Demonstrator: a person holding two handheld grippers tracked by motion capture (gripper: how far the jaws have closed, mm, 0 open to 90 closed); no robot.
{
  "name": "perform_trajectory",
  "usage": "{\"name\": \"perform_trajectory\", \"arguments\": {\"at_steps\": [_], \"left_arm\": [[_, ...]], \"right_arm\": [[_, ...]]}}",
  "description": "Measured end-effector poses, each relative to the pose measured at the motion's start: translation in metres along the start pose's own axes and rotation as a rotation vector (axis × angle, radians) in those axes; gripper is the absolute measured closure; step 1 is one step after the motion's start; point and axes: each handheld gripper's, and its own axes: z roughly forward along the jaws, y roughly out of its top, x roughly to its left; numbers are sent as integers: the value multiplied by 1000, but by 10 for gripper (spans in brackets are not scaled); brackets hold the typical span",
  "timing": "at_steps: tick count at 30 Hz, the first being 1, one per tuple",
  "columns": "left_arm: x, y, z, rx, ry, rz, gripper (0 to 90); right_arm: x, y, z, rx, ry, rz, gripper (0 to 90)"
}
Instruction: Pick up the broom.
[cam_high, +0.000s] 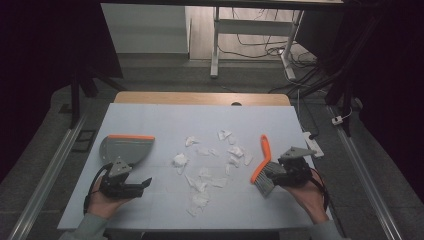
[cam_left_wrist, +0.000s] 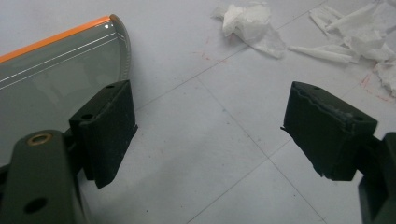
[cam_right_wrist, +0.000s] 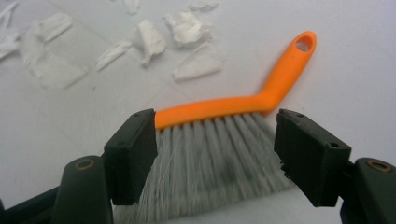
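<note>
The right gripper, jaws wide, straddles the grey bristles of the orange-handled plastic brush lying on the table; it should close on the orange spine instead. The left gripper gapes empty beside the grey, orange-edged dustpan.

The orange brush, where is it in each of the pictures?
High view: the orange brush lies right of centre on the table, beside the right gripper.
Right gripper view: it lies across the middle, bristles between the open jaws, handle pointing up to the right.
Left gripper view: I can't find it there.
Shared landmark: the torn paper scraps, seen in all three views.
</note>
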Motion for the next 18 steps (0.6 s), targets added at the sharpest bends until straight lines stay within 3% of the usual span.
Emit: {"name": "perform_trajectory", "arguments": {"at_steps": [6,10,13,14,15,18], "left_arm": [[0,-1,-1,-7,1,-5,180],[-1,-1,-1,-5,1,-2,180],[0,-1,-2,-7,1,-7,180],[1,-1,-2,-7,1,-8,180],[1,-1,-2,-7,1,-9,180],[1,-2,-2,-6,-2,-8,180]], "right_arm": [[-15,47,15,119,-5,79,313],[-22,60,27,176,-20,117,316],[-31,72,44,263,-39,172,322],[-31,72,44,263,-39,172,322],[-34,75,53,312,-52,187,326],[-37,77,60,361,-66,210,328]]}}
